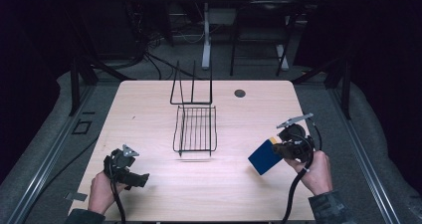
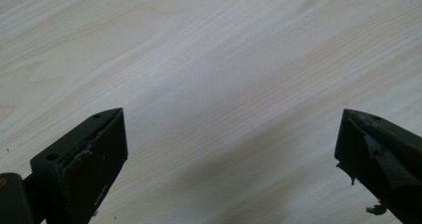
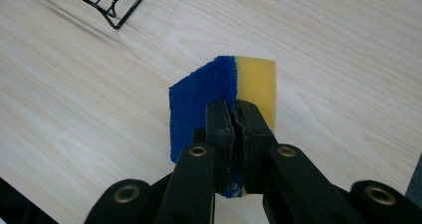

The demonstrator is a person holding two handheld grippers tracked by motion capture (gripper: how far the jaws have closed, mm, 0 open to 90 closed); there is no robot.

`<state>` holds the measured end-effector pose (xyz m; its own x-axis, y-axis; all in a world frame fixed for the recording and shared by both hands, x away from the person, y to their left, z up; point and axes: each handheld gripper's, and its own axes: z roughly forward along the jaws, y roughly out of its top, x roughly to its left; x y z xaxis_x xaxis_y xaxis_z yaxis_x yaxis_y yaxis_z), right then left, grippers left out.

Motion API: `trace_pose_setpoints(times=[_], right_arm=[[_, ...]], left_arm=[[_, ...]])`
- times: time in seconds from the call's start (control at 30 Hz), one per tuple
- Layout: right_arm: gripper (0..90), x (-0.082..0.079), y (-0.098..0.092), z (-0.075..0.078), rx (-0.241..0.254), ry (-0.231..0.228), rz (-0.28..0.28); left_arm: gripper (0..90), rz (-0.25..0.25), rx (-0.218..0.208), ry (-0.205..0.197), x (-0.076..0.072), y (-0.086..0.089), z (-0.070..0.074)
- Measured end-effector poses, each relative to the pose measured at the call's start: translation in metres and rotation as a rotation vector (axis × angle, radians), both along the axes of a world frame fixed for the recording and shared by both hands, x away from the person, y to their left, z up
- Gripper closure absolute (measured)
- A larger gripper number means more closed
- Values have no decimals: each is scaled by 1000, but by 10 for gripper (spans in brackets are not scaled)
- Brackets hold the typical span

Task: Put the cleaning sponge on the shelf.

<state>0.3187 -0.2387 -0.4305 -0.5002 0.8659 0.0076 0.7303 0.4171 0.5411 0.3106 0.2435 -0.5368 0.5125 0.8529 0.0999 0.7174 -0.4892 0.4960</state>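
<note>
Sponge of blue scouring fleece and yellow foam [image 3: 219,102] is seen pinched between the fingers of the right gripper [image 3: 232,109], which are pressed almost together on its lower edge at the centre of the right gripper view. In the high view the sponge [image 1: 263,156] is held clear of the pale wooden worktop [image 1: 149,119] at the lower right of the frame, with the right gripper [image 1: 279,148] just beside it on its right and gripped by a hand [image 1: 314,171]. A black wire rack [image 1: 195,129] is seen at the middle of the worktop, well apart from the sponge. The left gripper [image 1: 144,179] is held low at the lower left of the frame; its fingers [image 2: 94,159] are spread wide over bare wood, with nothing between them.
</note>
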Motion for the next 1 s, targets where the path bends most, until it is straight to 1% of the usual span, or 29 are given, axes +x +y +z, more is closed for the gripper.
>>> trace_pose_setpoints(times=[0.23,0.4,0.43,0.6,0.77,0.9,0.93,1.0], right_arm=[[860,6,12,6,3,-23,23],[860,10,16,11,1,-27,36],[859,11,19,13,0,-37,37],[860,15,26,16,1,-50,52],[860,17,30,18,-2,-48,58],[860,19,34,19,7,-59,65],[860,21,36,21,6,-68,74],[860,21,38,22,7,-70,70]], left_arm=[[4,-4,4,-1,0,0,0],[4,-12,7,3,0,-1,0],[4,-11,6,4,0,-1,0],[4,-12,7,4,0,-1,0],[4,-12,7,5,0,-1,-1],[4,-14,4,4,0,-1,-1],[4,-11,3,2,0,-1,-1],[4,-11,2,2,0,-1,-1]])
